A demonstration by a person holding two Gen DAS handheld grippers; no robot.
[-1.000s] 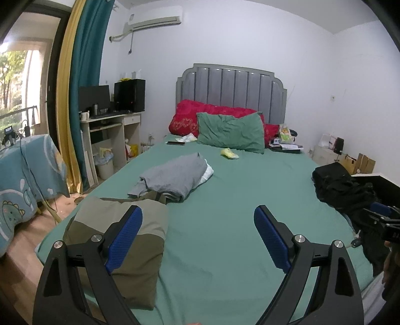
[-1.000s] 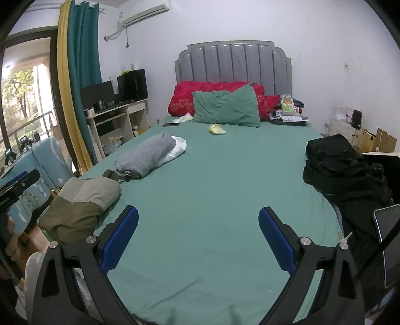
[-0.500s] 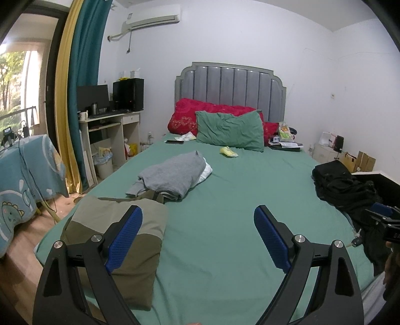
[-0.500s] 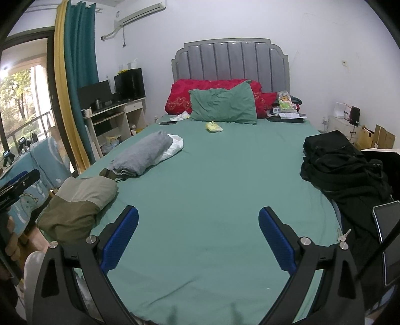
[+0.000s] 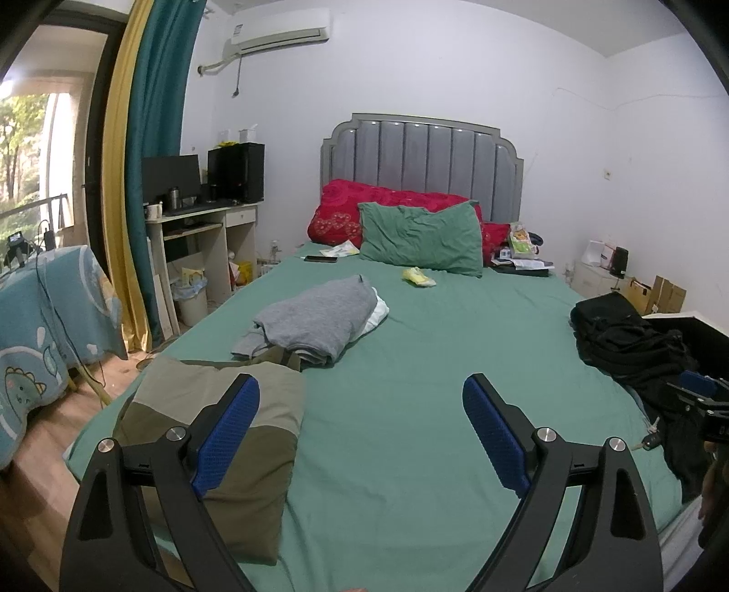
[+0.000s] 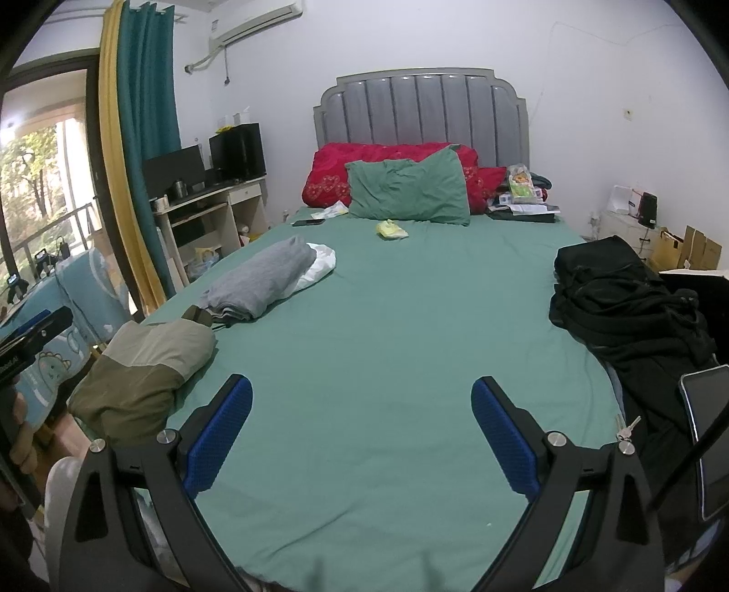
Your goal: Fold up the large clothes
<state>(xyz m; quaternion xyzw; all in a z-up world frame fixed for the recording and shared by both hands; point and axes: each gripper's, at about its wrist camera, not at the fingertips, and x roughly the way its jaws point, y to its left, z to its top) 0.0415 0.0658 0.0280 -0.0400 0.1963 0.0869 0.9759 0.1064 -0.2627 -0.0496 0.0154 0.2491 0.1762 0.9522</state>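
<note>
Both tools hang over the foot edge of the bed (image 5: 410, 346), empty. The left hand-held gripper (image 5: 360, 430) has its blue pads spread wide, and the right hand-held gripper (image 6: 362, 432) is spread just as wide, nothing between the fingers of either.

The clothes lie in three lots. A folded olive and khaki garment (image 5: 218, 437) sits at the foot-left corner of the bed, partly covered in the left wrist view by the near finger. Just beyond it along the left edge lies a folded grey garment (image 5: 319, 316) on top of something white (image 5: 378, 312), of which only a strip shows. A heap of black clothes (image 6: 624, 296) runs along the right edge, its lower end cut off by the frame, with keys (image 6: 626, 430) beside it.

A label on the air conditioner (image 5: 280, 27) is too small to read. White lettering on the black bar at the left rim of the right wrist view is cut off and illegible. A tablet (image 6: 708, 437) at the right rim is only partly in view.
</note>
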